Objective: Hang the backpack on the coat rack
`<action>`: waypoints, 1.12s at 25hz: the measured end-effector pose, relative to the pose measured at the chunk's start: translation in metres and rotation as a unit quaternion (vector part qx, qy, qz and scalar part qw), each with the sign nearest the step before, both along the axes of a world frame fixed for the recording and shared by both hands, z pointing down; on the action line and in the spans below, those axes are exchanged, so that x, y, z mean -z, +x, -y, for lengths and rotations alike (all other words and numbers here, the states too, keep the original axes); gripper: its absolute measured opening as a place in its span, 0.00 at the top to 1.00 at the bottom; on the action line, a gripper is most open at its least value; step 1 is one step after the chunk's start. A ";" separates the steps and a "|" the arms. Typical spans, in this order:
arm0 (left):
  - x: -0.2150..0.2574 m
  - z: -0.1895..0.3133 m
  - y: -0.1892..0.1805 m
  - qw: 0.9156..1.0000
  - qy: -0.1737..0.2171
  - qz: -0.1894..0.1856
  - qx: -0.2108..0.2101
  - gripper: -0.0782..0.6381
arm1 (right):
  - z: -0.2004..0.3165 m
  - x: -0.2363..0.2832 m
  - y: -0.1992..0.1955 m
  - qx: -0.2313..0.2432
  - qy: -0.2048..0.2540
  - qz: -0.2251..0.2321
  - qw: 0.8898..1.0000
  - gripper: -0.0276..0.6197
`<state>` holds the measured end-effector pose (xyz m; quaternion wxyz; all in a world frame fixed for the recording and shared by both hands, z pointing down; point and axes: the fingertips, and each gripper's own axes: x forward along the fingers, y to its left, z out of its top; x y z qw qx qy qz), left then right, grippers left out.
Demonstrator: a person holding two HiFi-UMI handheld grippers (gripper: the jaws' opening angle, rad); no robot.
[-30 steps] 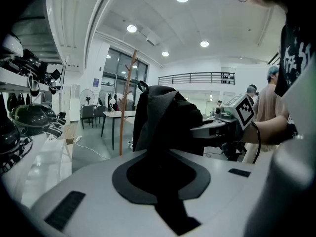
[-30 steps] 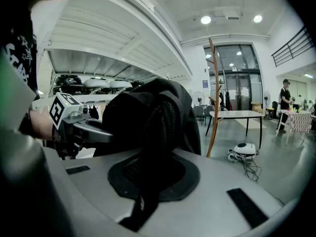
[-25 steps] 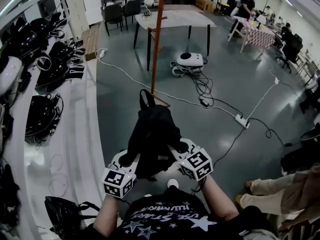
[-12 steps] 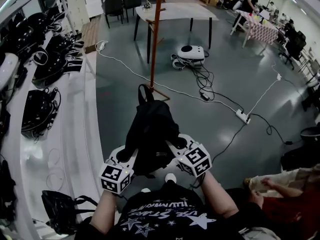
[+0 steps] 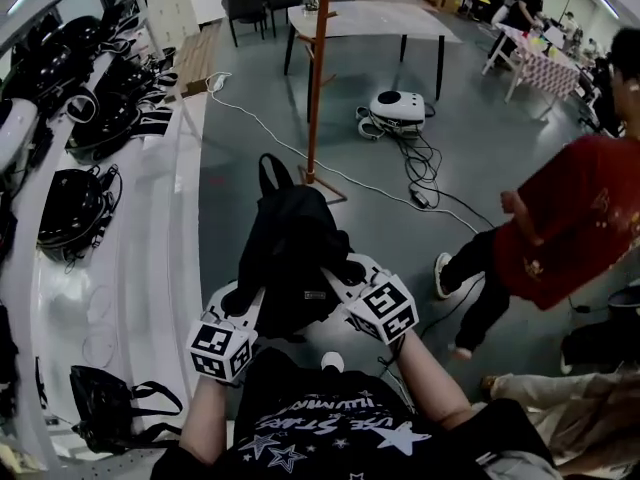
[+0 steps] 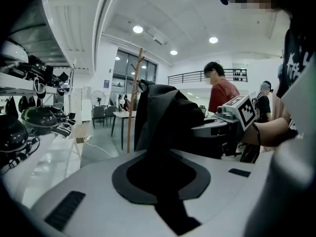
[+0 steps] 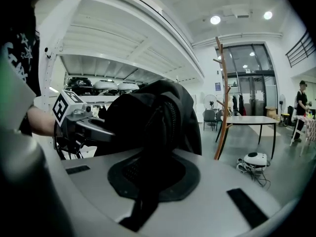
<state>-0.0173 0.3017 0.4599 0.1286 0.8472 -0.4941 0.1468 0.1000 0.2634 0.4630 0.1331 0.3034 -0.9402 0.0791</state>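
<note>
Backpack held clear of floor, near side of coat rack, apart from pole. Left gripper jaws pinched on backpack fabric at left. Right gripper jaws clamped on backpack fabric at right.

White print on the person's black shirt seems to read "UP.STAR"; its second line is illegible.

Open floor ahead up to coat rack, shelf with bags close left, cables and person in red right, worktop far behind
</note>
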 end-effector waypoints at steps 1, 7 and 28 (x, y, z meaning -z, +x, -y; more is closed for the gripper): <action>0.000 0.005 0.003 1.000 0.001 0.002 0.001 0.80 | 0.005 0.000 0.003 0.000 -0.001 0.001 1.000 0.92; -0.010 0.034 0.009 1.000 -0.015 -0.009 -0.003 0.80 | 0.034 -0.008 0.010 -0.005 -0.006 -0.007 1.000 0.92; -0.026 0.308 -0.093 0.992 -0.032 -0.038 -0.120 0.80 | 0.279 -0.015 -0.084 -0.130 -0.017 -0.022 0.991 0.92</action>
